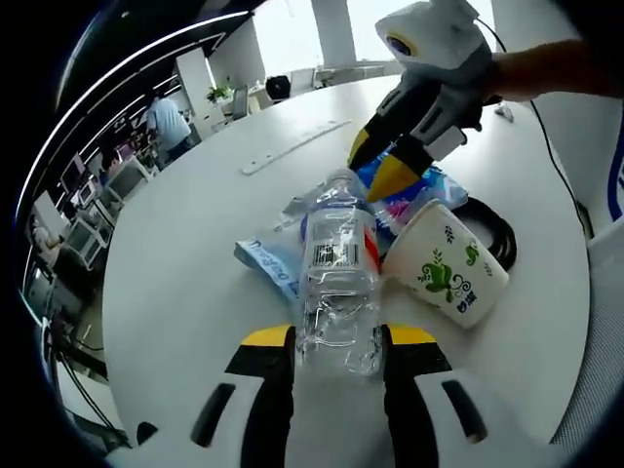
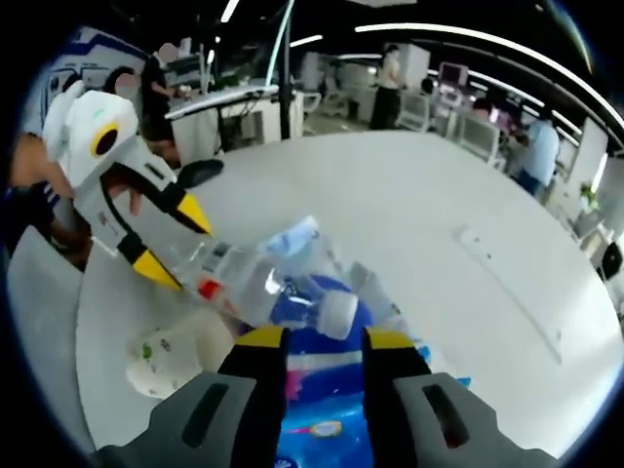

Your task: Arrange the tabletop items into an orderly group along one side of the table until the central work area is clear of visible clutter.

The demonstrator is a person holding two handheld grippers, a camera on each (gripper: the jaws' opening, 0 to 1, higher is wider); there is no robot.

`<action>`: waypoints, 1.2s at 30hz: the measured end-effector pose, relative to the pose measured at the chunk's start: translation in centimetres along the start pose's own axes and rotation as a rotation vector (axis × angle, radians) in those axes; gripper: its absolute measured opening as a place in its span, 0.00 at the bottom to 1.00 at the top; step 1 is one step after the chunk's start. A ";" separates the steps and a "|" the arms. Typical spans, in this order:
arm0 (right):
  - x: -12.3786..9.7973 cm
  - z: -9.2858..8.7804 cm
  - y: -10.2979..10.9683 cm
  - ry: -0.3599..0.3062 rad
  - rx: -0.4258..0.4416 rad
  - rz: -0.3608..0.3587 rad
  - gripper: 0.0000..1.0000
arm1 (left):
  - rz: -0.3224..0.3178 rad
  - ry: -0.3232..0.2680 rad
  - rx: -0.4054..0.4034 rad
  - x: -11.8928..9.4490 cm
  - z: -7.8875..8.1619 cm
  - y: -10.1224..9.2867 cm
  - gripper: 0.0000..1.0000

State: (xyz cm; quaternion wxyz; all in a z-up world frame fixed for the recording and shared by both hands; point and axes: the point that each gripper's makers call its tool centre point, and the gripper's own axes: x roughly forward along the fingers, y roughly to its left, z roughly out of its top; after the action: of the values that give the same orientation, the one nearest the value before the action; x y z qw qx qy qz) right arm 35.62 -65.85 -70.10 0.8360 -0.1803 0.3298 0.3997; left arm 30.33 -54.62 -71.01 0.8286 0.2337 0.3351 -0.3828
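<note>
Left gripper (image 1: 336,349) pinches the clear bottle (image 1: 338,283); right gripper (image 2: 325,339) spread above the blue packet (image 2: 322,390).

Bright ceiling strip lights (image 2: 468,39) and window daylight wash the white table (image 1: 195,244) evenly, leaving faint shadows. Glare glints on the clear bottle (image 1: 336,283). Fisheye bending curves everything far from the bottle; the right gripper view looks softer, slightly blurred.

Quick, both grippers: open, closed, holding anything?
Left gripper: shut on the clear water bottle.
Right gripper: open over the blue snack bag, holding nothing.
</note>
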 end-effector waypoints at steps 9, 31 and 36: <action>-1.1 0.4 -0.8 -0.014 0.138 -0.067 0.26 | 0.008 0.002 0.003 0.0 0.0 0.0 0.34; 0.6 -0.1 0.1 0.046 0.077 -0.019 0.19 | -0.016 -0.009 -0.013 -0.1 -0.3 0.3 0.34; 0.7 -0.1 0.3 0.036 0.094 -0.006 0.17 | -0.014 -0.002 0.031 -0.2 -0.5 0.6 0.34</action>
State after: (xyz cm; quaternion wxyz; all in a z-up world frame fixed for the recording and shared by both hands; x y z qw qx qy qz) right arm 35.70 -65.33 -70.69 0.8388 -0.1490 0.3626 0.3778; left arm 30.52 -53.84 -71.09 0.8226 0.2437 0.3298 -0.3939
